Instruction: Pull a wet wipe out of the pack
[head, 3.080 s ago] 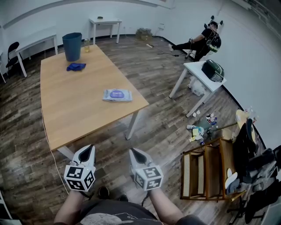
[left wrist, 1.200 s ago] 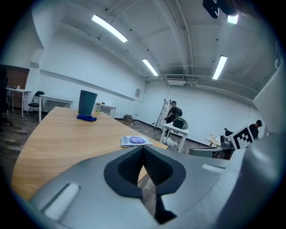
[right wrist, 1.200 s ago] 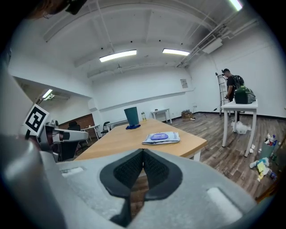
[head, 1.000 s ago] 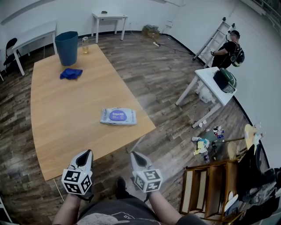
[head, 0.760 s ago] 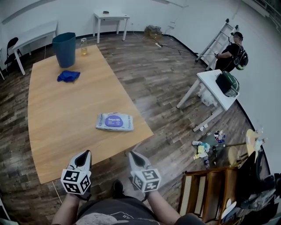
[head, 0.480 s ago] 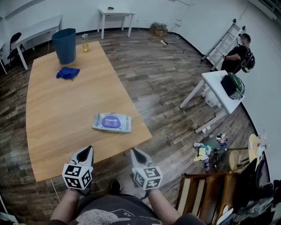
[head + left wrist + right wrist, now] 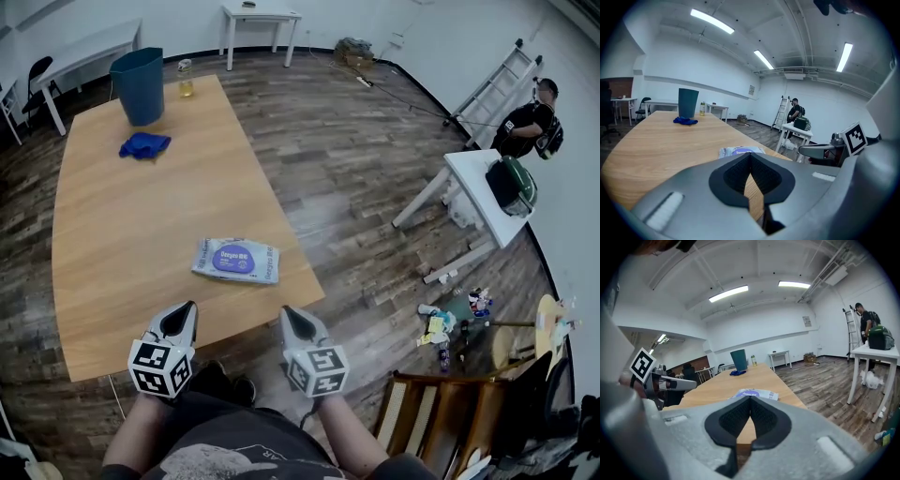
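Hovering just short of the desk's (image 7: 122, 225) near edge, the left gripper (image 7: 184, 309) and right gripper (image 7: 287, 314) both have their fingers pressed together with nothing between them. The wipe pack (image 7: 236, 260) lies flat on the desk ahead of them, close to its right-hand edge and untouched.

The pack looks loose and light, so a tug on a wipe with one gripper could drag or lift the whole pack, perhaps off that edge, unless the other gripper pins it down. The closed fingers must also part before they can pinch anything.

Compared with a second ago, both grippers are closer to the desk and the pack sits nearer to them in the head view. The fingers are as closed as before.
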Tool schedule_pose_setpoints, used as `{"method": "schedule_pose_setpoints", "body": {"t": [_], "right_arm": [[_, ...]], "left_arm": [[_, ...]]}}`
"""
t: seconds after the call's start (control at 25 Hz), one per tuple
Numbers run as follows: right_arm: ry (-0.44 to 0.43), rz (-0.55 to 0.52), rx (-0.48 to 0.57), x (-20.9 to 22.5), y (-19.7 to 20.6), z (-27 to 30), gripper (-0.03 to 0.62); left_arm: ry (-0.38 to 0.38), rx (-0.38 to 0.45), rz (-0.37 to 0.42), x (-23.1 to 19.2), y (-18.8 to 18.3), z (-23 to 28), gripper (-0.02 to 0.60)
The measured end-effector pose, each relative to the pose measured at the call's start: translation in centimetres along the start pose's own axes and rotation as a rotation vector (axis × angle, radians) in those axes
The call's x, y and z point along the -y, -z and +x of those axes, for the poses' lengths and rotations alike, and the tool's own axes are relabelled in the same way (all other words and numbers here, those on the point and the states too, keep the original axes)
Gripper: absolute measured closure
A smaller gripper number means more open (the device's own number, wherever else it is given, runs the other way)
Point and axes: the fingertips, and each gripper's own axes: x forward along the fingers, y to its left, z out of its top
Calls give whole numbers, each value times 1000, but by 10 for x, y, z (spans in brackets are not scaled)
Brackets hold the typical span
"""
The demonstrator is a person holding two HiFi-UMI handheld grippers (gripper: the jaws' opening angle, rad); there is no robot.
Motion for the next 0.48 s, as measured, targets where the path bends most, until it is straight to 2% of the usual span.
{"method": "schedule_pose_setpoints", "body": {"t": [0.48], "right_arm": [[-15,-83,-92,-8,-4,47,603]], "left_arm": [[48,-105,56,-30,8,48,563]]}}
